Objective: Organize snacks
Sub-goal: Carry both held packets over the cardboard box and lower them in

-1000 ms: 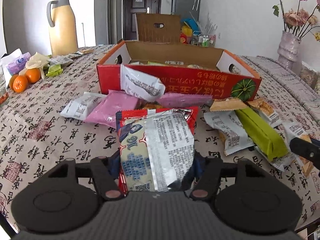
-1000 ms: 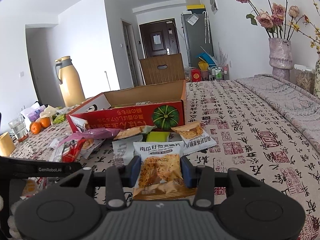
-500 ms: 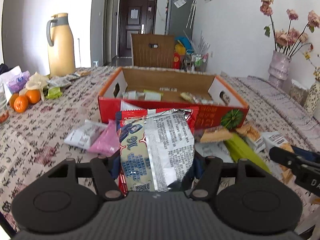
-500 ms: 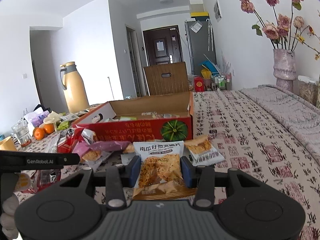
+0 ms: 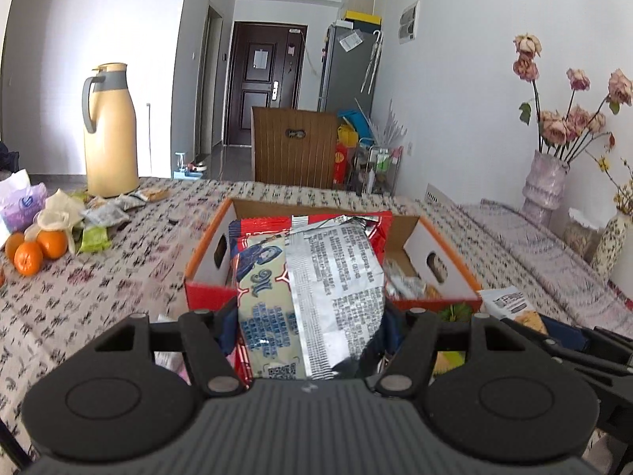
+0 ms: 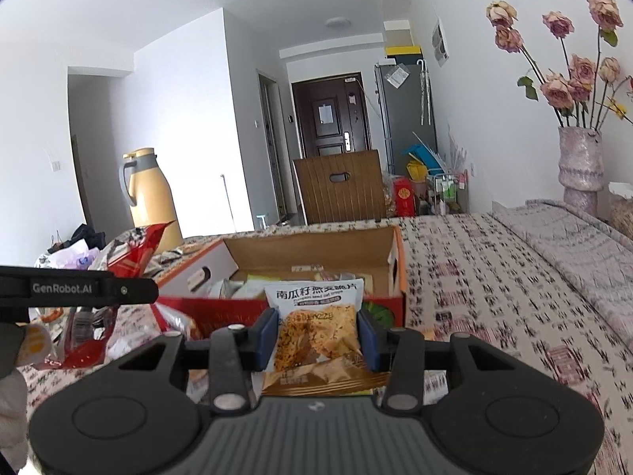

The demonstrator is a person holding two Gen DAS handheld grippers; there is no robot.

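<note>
My left gripper point(image 5: 310, 326) is shut on a large red and silver snack packet point(image 5: 312, 293), held upright above the near wall of the red cardboard box point(image 5: 205, 289). The box is open at the top and holds several packets. My right gripper point(image 6: 318, 334) is shut on a white and orange crisp packet point(image 6: 316, 324), lifted in front of the same box point(image 6: 316, 245). In the right wrist view the left gripper point(image 6: 79, 289) and its red packet point(image 6: 130, 251) show at the left edge. Loose packets lie on the table before the box, mostly hidden by the grippers.
A patterned tablecloth point(image 5: 99, 289) covers the table. A tall yellow thermos jug point(image 5: 108, 130), oranges point(image 5: 35, 251) and small packets stand at the far left. A vase of dried roses point(image 6: 579, 166) stands at the right wall. A wooden chair back point(image 5: 294, 146) rises behind the table.
Both grippers have risen with their packets and tipped up toward level. The box now sits lower in both views and its inside shows; the loose packets on the table have dropped out of sight.
</note>
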